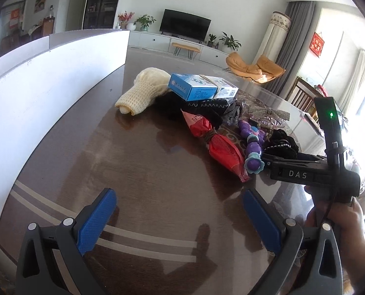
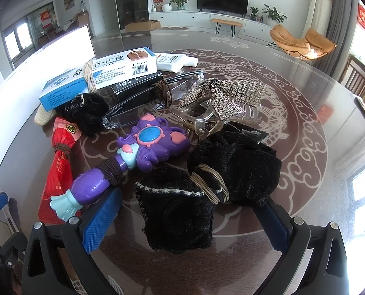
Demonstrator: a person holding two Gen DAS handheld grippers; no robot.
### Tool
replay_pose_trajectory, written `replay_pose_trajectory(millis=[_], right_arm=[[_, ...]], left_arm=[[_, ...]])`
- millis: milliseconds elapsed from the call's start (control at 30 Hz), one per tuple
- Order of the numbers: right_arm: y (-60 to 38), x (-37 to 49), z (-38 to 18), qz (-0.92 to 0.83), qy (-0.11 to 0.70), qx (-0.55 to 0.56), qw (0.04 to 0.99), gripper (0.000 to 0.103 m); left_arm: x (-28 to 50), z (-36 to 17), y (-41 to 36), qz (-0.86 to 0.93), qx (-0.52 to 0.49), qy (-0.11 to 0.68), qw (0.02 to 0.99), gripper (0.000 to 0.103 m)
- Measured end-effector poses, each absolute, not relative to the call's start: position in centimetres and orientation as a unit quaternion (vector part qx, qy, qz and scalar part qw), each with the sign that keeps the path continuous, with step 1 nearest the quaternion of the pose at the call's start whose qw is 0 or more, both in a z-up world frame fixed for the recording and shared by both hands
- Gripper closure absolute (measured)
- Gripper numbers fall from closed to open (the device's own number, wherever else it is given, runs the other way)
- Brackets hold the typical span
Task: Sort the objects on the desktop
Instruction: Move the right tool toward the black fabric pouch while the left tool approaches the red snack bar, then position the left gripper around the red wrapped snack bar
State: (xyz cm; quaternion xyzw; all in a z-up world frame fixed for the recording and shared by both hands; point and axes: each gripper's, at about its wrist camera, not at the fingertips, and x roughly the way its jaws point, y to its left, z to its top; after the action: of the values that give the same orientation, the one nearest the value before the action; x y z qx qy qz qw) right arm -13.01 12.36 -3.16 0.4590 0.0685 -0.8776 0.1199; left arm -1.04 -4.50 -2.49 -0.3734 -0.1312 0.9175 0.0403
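Note:
A heap of objects lies on the glass-topped table point(image 2: 305, 93). Nearest in the right wrist view is a black velvet cloth bundle point(image 2: 207, 186) tied with a tan band, and my right gripper point(image 2: 189, 221) stands open around its near end. Left of it lie a purple toy wand point(image 2: 133, 157) and a red packet point(image 2: 59, 162). Behind are clear glasses point(image 2: 143, 103), a rhinestone bow clip point(image 2: 224, 95) and a blue-white box point(image 2: 96, 78). My left gripper point(image 1: 180, 218) is open over bare table, short of the red packet point(image 1: 219, 147), purple wand point(image 1: 252, 147) and blue box point(image 1: 197, 88).
A white bin wall point(image 1: 42, 86) runs along the left of the table. A cream knitted item point(image 1: 143, 91) lies by the box. A white bottle point(image 2: 175, 62) rests behind the boxes. A hand point(image 1: 339, 221) holds the right gripper's body point(image 1: 312, 174).

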Motion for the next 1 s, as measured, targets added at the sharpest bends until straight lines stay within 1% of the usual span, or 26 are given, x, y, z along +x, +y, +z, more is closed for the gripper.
replay_pose_trajectory(millis=[133,200,300,400,533,700,867,1000], right_arm=[[12.4,-13.1,-3.1,-0.878,0.069,0.459,0.12,0.0],[12.4,-13.1,-3.2,-0.878,0.068,0.459,0.12,0.0],[12.4,-13.1,-3.2,-0.878,0.069,0.459,0.12,0.0],[12.3,-13.2,-3.2,-0.879,0.068,0.458,0.119,0.0],[12.3,-13.3,-3.2,-0.879,0.068,0.457,0.119,0.0],[12.3,-13.3,-3.2,-0.879,0.068,0.457,0.119,0.0],[12.4,-13.2,-3.2,-0.879,0.068,0.457,0.119,0.0],[12.4,-13.2,-3.2,-0.879,0.068,0.457,0.119,0.0]], left_arm=[[-4.3,0.3,-3.6,0.927,-0.355,-0.116,0.034,0.0],[-6.6,0.9,-2.7,0.926,-0.363,-0.103,0.029,0.0],[-10.1,-0.3,-1.5,0.909,-0.404,-0.094,0.031,0.0],[-12.0,-1.9,-0.3,0.897,-0.437,-0.061,0.02,0.0],[-12.2,-3.2,0.0,0.892,-0.452,-0.017,-0.004,0.0],[-11.7,-4.1,-2.8,0.886,-0.46,-0.052,-0.006,0.0],[-11.4,-4.7,-5.3,0.882,-0.47,-0.037,-0.024,0.0],[-11.1,-4.9,-5.8,0.88,-0.475,-0.011,-0.024,0.0]])
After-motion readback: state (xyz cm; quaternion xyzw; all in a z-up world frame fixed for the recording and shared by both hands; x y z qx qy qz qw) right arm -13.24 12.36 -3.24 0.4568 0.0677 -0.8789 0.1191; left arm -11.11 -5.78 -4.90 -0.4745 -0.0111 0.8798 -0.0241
